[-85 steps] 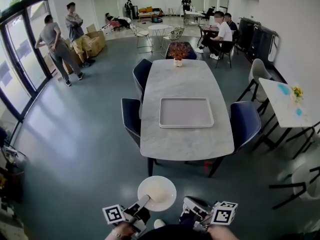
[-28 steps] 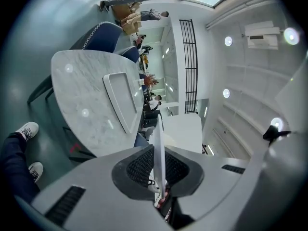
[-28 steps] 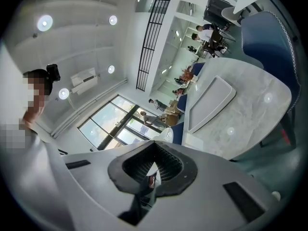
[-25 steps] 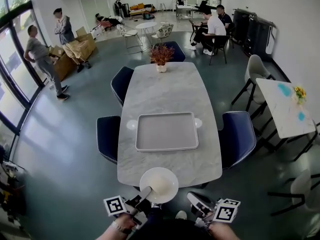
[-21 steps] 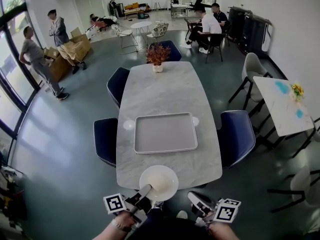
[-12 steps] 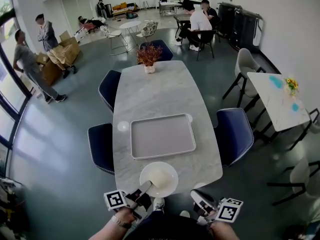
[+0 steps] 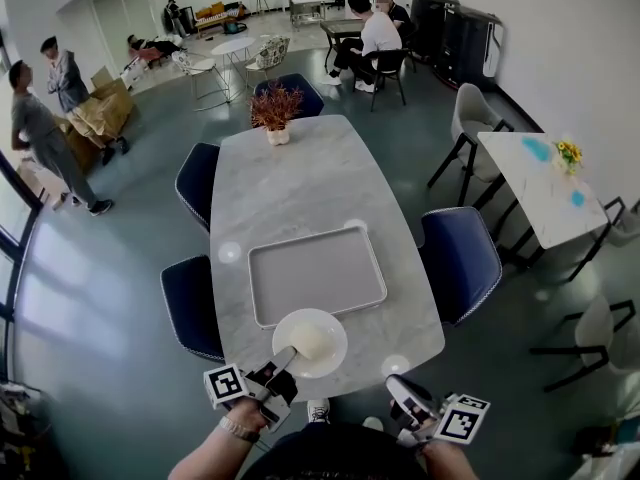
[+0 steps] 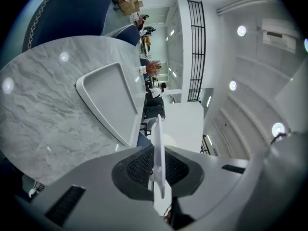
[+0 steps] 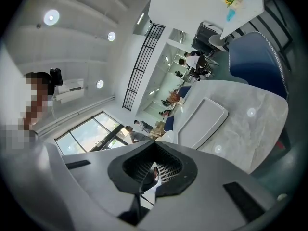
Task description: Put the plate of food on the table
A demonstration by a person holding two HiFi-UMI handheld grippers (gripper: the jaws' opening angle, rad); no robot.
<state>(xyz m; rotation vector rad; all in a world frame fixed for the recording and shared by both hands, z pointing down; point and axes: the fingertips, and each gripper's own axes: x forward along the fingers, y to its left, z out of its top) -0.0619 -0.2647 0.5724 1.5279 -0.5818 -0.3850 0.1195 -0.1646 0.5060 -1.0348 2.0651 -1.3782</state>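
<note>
Holding plate (image 7: pixel 333 354) by near rim: left claw (image 7: pixel 284 360) clamped on it. Plate with pale food sits over bench (image 7: pixel 300 183) near end, overlapping tray (image 7: pixel 318 268). Advice: keep level, lower gently, then release. Right claw (image 7: pixel 398 389) closed, empty.

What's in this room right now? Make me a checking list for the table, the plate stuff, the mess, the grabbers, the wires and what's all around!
Surface: marble table, mostly bare.
Job's things: white plate with a pale mound of food, over the table's near end and overlapping the near edge of the grey tray; whether it rests there cannot be told.
Clutter: potted plant at the far end.
Grippers: left hand-held gripper shut on the plate's rim; right hand-held gripper shut, empty, off the table's near edge.
Cables: nothing seen.
Surroundings: blue chairs beside the table, a white side table at right, standing people and seated people farther off.
</note>
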